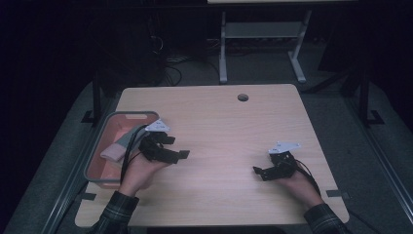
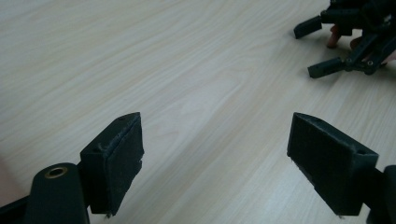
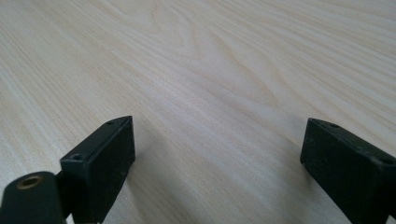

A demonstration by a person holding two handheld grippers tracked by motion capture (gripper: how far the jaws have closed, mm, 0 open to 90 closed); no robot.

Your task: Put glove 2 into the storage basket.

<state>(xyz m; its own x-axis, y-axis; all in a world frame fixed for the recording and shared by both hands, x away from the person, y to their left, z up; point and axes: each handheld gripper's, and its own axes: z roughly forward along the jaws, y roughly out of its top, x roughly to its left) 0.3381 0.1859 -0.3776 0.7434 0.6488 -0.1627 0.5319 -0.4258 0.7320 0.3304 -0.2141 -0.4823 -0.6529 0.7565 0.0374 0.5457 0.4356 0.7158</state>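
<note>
1. The left tongs point(image 1: 176, 147) were held wide apart and empty over the left part of the tabletop point(image 1: 219, 122), just beside a grey bin point(image 1: 95, 151).
2. A folded cloth point(image 1: 117, 147) was seen lying inside the bin.
3. The right tongs point(image 1: 258, 171) were spread wide over bare wood, nothing gripped, well apart from the left tongs.

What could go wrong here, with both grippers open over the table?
The left gripper sits right beside the bin, so a careless swing might knock its rim. Its cable trails over the cloth in the bin and could snag. The right gripper rests low and may scrape the table.
</note>
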